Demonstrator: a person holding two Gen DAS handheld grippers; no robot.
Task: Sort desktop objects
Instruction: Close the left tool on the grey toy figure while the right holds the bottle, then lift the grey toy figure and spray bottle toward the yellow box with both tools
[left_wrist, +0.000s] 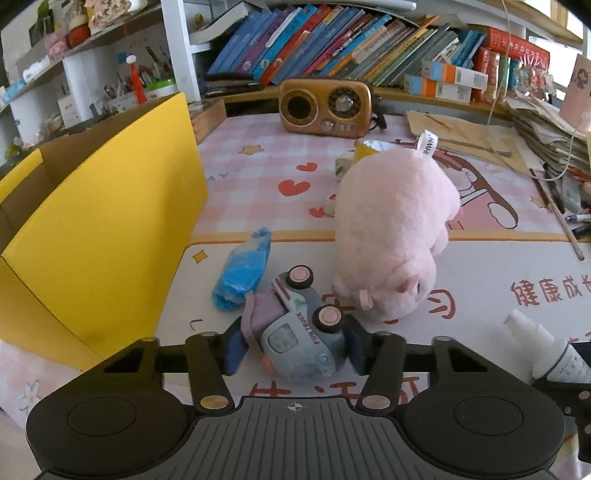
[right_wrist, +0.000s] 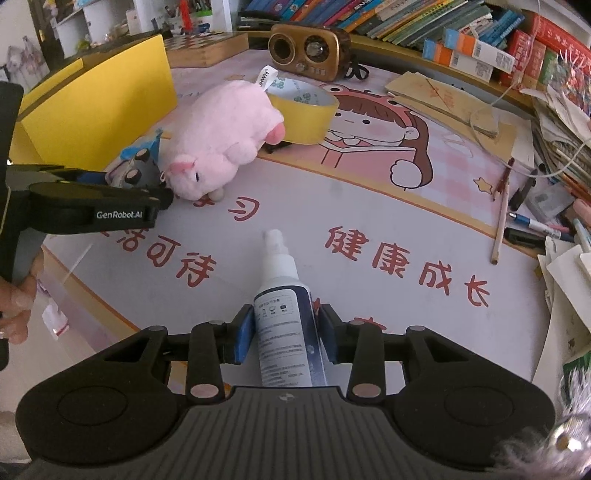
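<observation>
The left gripper (left_wrist: 293, 345) had its blue pads on either side of a small grey toy truck (left_wrist: 299, 332) that lay tipped on its side on the printed desk mat (right_wrist: 369, 206), pink wheels up. The pads seemed to press the truck's flanks, so it looked clenched on the toy. Seen from the other hand's camera, the truck's wheels peeked out just past the black gripper body, right beside the snout of a pink plush pig (left_wrist: 395, 236).

The right gripper (right_wrist: 284, 332) was clamped on a white spray bottle (right_wrist: 282, 295), which lay along the line of the fingers with its nozzle pointing away across the mat. Its label sat squarely between the two blue pads.

The pig lay on its belly in the middle of the mat, and a crumpled blue plastic bag (left_wrist: 242, 273) rested just beside the truck. Behind the pig stood a roll of yellow tape (right_wrist: 303, 114), touching its back end. A yellow cardboard box (left_wrist: 99, 229) stood open along the left edge of the desk, and a gold retro radio (left_wrist: 325, 105) sat at the back under the bookshelf
</observation>
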